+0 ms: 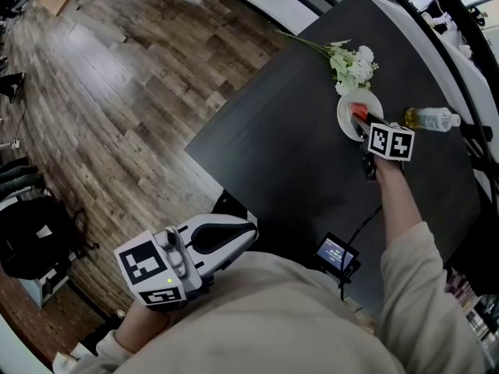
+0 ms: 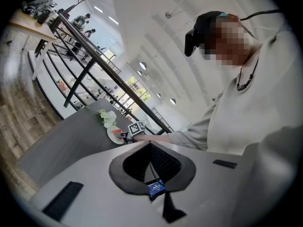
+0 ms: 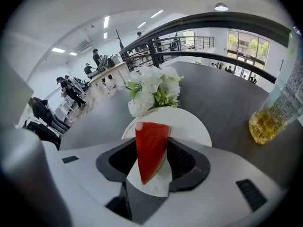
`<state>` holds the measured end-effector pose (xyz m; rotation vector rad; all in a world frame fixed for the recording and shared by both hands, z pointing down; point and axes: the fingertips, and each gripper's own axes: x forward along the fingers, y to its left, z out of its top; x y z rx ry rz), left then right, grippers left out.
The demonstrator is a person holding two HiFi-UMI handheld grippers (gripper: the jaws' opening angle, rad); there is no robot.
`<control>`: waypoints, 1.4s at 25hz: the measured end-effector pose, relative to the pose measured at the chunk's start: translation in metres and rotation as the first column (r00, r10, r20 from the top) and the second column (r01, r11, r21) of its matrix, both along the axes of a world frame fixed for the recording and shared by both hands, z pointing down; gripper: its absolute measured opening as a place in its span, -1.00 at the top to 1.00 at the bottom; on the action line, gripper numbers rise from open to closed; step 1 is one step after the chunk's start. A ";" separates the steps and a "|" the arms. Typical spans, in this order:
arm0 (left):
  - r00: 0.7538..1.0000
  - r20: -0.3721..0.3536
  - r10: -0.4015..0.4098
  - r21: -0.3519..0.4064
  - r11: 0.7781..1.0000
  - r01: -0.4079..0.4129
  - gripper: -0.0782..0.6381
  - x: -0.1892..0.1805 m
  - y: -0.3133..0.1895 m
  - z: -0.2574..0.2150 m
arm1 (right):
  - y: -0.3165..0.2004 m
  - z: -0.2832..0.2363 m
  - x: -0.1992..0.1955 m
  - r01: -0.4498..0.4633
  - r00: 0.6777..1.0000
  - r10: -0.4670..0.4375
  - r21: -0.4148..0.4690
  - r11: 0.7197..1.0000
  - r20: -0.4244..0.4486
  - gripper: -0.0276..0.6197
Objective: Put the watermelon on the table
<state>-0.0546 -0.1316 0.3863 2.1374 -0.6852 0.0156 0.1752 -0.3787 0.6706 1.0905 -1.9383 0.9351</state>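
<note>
Dark table [image 1: 281, 154]: fills the head view from 12 to 4 o'clock, with bare top open toward 9 o'clock of the plate. I judge there is plenty of room there to set the fruit down.

Left gripper [image 2: 150, 145]: parked low against my body at 7 o'clock of the head view. Its jaws are clenched together on nothing.

Right gripper [image 3: 152, 138]: out at 2 o'clock, tipped steeply down over the plate. Its jaws are spread and straddle the slice. The pads sit close at either flank, but I see no squeeze, so I count it as released.

White flowers [image 3: 151, 91]: lying at 12 o'clock of the plate, blooms touching or overhanging its far rim.

White plate [image 1: 344, 123]: round and shallow.

Bottle [image 1: 431, 118]: lying at 3 o'clock of the plate, with yellow liquid inside.

Watermelon slice [image 3: 150, 155]: on the plate, between the right jaws.

- Handling, my judgement: light, wet and slick, with soft flesh that bruises or splits under a hard pinch. The rind is the stiff part.
- Take it across the two flat cut faces near the broad end, with a gentle close, and keep it level on the lift.
- Looks: a thin wedge of deep red flesh, point toward the camera, with a narrow pale-green rind along its 4 o'clock edge. I can make out no seeds.
</note>
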 end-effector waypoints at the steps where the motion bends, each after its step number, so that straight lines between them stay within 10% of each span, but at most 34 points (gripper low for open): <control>1: 1.000 0.000 -0.002 0.002 1.000 0.002 0.77 0.000 0.000 0.000 | 0.001 0.001 0.000 0.005 1.000 -0.005 -0.008 1.000 -0.002 0.34; 24: 1.000 0.013 0.027 0.044 0.999 -0.028 0.77 0.001 0.005 -0.017 | 0.007 -0.031 0.008 -0.043 0.998 0.042 0.029 0.999 0.036 0.18; 35: 0.983 0.035 0.178 0.160 0.970 -0.181 0.77 0.022 -0.016 -0.055 | 0.031 -0.108 0.038 -0.128 0.970 0.107 0.085 0.988 0.219 0.24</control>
